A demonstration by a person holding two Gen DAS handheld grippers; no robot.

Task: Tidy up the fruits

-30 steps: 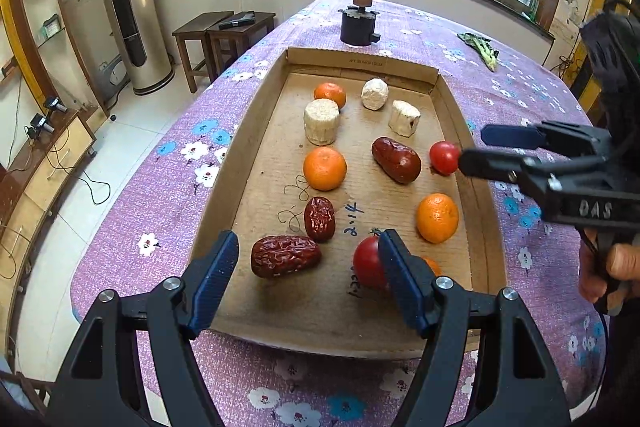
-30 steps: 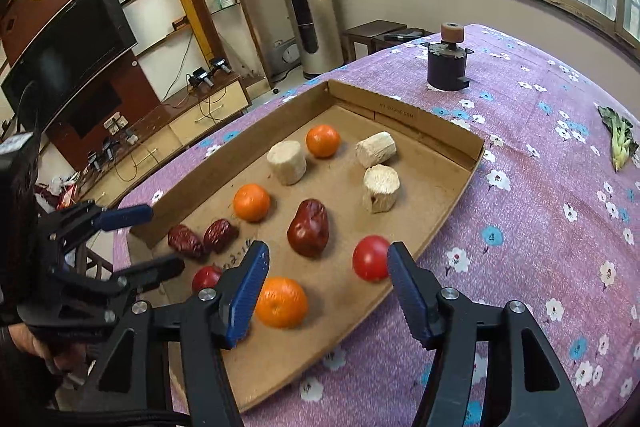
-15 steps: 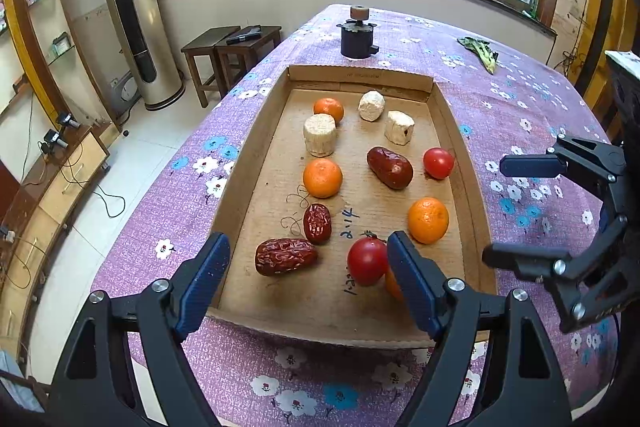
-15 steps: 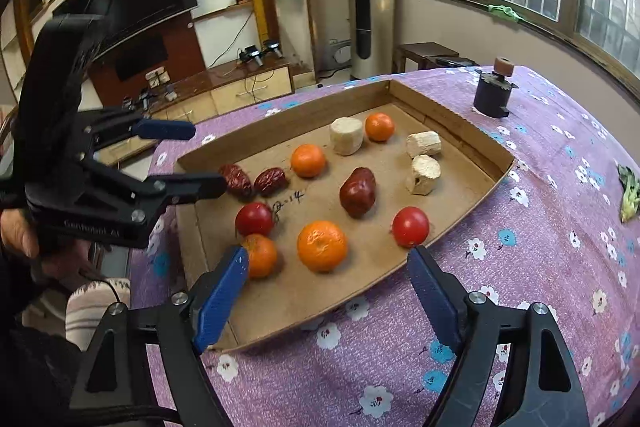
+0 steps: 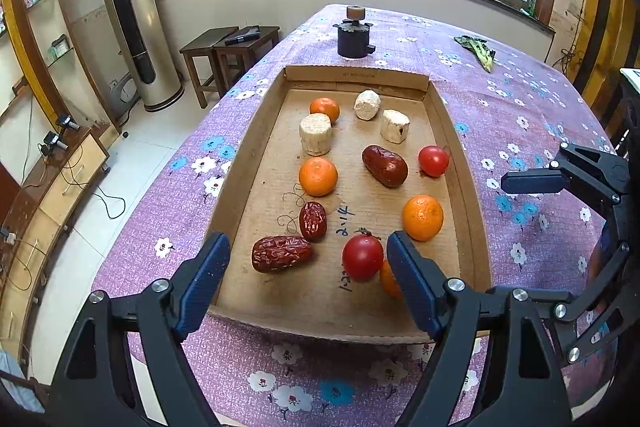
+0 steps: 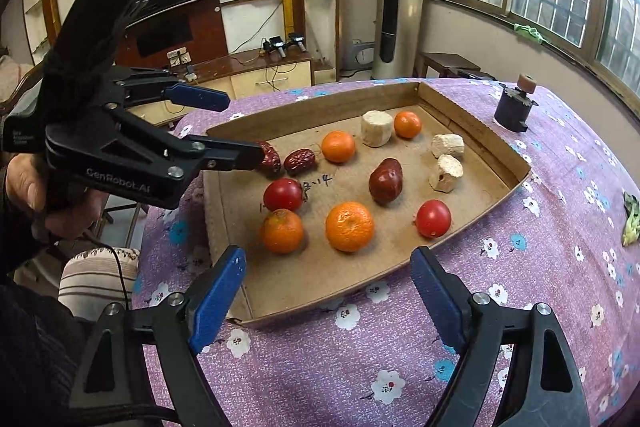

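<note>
Left gripper (image 5: 308, 281): jaws spread wide and empty, raised over the near edge of the cardboard tray (image 5: 256, 131), drawn up and back from where they stood a second ago, low over the near dates and tomato. Right gripper (image 6: 326, 291): jaws likewise spread and empty, pulled back from the near orange to hang outside the tray's long edge, above the flowered purple counter (image 6: 500, 287). Between the left jaws, as framed: wrinkled date (image 5: 282, 253), smaller date (image 5: 313, 221) just beside it, near tomato (image 5: 363, 257) touching a half-hidden orange (image 5: 388, 279). Farther in: orange (image 5: 423, 218), orange (image 5: 318, 176), large smooth date (image 5: 385, 165), far tomato (image 5: 433, 160), three pale cut pieces (image 5: 315, 133), far orange (image 5: 324, 109). All fruit inside the tray, kinds intermixed, none shifted over the last second. Beyond the tray: dark cylinder (image 5: 353, 35), green leaf (image 5: 478, 49). Reading of the change: a joint withdrawal with nothing carried, so no sorting gained by it; consistent either with a pause before picking among scattered fruit or with stepping away from an arrangement taken as it lies. Grouping by kind not evident.
</note>
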